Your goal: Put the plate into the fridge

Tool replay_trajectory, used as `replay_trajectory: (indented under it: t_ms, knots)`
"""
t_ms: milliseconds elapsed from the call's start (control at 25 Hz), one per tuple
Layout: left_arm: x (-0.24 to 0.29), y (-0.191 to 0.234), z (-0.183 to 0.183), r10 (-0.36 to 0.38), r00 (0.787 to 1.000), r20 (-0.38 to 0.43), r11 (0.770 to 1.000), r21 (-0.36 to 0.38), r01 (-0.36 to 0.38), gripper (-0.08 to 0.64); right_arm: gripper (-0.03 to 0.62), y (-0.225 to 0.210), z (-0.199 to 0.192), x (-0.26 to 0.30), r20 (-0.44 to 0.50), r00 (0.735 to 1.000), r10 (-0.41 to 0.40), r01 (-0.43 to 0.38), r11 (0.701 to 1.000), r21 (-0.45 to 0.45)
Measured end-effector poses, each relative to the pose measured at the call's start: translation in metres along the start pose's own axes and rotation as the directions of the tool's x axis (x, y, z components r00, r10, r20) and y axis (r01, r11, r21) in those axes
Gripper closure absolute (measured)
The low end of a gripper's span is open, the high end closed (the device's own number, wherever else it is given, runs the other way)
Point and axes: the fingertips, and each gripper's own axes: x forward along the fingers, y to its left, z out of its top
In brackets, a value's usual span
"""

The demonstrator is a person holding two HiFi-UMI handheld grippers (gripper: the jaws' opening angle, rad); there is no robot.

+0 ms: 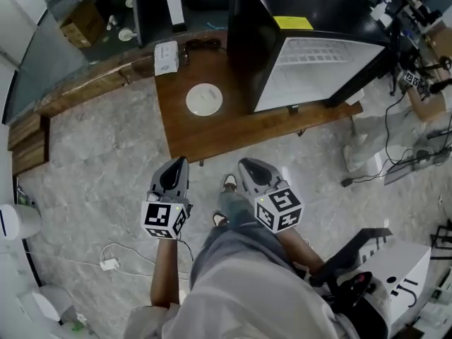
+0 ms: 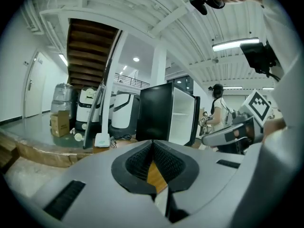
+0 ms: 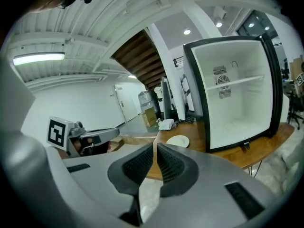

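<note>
Plate [image 1: 204, 99] flat on table [image 1: 233, 134], well ahead of fingertips, near open fridge [image 1: 311, 62]; probably light, rigid, slick, breakable, so pinch rim edge nearest fingers; left gripper [image 1: 181, 163] and right gripper [image 1: 246, 164] both closed on nothing.

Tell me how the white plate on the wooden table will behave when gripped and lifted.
The plate looks rigid and shallow, so it probably won't flex. It lies flat on the table, so only its thin rim offers a grip; it may slide when nudged. If ceramic, it could chip if dropped.
</note>
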Motion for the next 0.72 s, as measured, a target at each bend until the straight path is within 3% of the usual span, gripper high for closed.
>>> replay_trajectory:
  t_ms: [280, 480, 600, 720]
  knots:
    - [0.192, 0.085, 0.022, -0.098, 0.988, -0.119, 0.992, 0.069, 0.106, 0.54, 0.574, -0.107, 0.051, 0.144, 0.001, 0.999, -0.036, 0.036, 0.995, 0.089]
    - [0.313, 0.171, 0.01, -0.114, 0.961, -0.254, 0.98, 0.131, 0.151, 0.54, 0.575, -0.182, 0.079, 0.263, -0.012, 0.996, -0.083, 0.084, 0.981, 0.176]
    - [0.375, 0.215, -0.004, -0.151, 0.93, -0.335, 0.971, 0.125, 0.202, 0.54, 0.574, -0.216, 0.072, 0.323, -0.072, 0.991, -0.113, 0.127, 0.961, 0.247]
    - [0.436, 0.259, -0.029, -0.227, 0.877, -0.423, 0.955, 0.079, 0.285, 0.54, 0.574, -0.242, 0.051, 0.382, -0.143, 0.982, -0.123, 0.171, 0.903, 0.395]
